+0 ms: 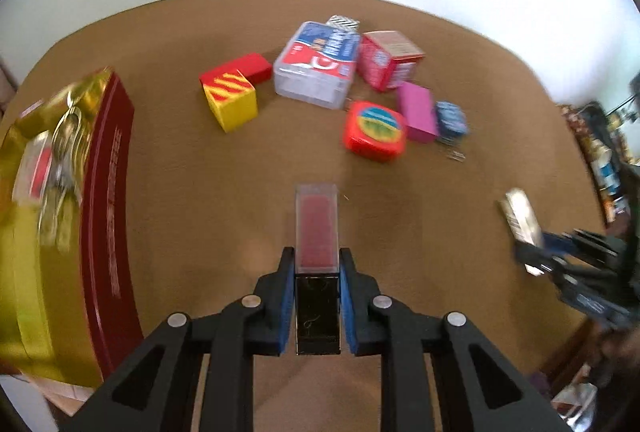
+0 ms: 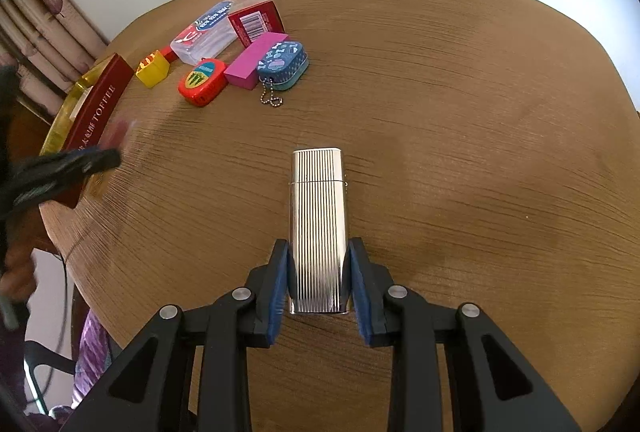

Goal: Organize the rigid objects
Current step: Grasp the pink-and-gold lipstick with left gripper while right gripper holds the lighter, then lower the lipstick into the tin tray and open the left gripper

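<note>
Though motion blurs the left wrist view, the left hand-held gripper (image 1: 317,264) is clenched on a clear case (image 1: 316,228) with a red insert and black base, over the bench (image 1: 180,160). A gold-lined red toffee box (image 1: 106,192) is cut off at left. From the right wrist, the right hand-held gripper (image 2: 319,252) grasps a ribbed silver lighter (image 2: 318,228); a red tape measure (image 2: 202,82) and blue tin (image 2: 284,66) lie well beyond.
</note>
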Motion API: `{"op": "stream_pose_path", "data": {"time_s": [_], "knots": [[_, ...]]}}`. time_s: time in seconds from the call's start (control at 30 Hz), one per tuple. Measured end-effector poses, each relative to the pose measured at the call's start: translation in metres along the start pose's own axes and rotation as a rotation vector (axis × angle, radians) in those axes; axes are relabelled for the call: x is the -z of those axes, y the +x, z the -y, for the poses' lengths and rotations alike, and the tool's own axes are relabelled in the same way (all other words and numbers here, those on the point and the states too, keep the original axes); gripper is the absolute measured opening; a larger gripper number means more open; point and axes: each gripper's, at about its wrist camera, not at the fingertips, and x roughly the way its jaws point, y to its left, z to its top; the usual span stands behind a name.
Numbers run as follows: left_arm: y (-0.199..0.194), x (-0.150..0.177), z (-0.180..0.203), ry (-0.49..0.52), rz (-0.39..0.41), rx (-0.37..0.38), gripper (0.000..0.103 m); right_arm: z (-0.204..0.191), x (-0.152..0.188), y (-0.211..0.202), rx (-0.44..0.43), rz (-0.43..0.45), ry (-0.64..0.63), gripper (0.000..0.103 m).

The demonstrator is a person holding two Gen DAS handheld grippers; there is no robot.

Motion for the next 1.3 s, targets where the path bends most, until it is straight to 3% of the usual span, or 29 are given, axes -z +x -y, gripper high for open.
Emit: {"op": "stream_pose_path", "data": {"time_s": [0.1, 0.23, 0.37, 0.5, 0.77, 1.1, 1.3], "knots": [[-0.026, 0.02, -0.004, -0.026, 0.014, 0.02, 0.02, -0.003, 0.001, 0.001, 0.016, -0.001, -0.006, 0.028], [-0.057, 0.023, -0.041, -0.088, 0.015, 0.011, 0.02, -0.004, 0.001, 0.001, 0.024, 0.001, -0.002, 0.028], [-0.084, 0.016, -0.092, -0.141, 0.046, -0.144, 0.02, -0.004, 0.002, 0.001, 0.028, 0.002, 0.007, 0.028], [-0.078, 0.004, -0.145, -0.187, 0.04, -0.261, 0.02, -0.005, 0.002, 0.0, 0.032, 0.0, 0.008, 0.028], [-0.038, -0.005, -0.205, -0.194, -0.015, -0.326, 0.02, -0.003, 0.003, -0.001, 0.035, -0.012, 0.005, 0.028], [-0.014, -0.009, -0.221, -0.2, -0.022, -0.336, 0.02, -0.009, -0.001, 0.003, 0.045, -0.019, 0.007, 0.028], [-0.012, -0.012, -0.22, -0.163, -0.006, -0.384, 0.023, -0.009, -0.001, 0.005, 0.041, -0.016, 0.01, 0.028]]}}
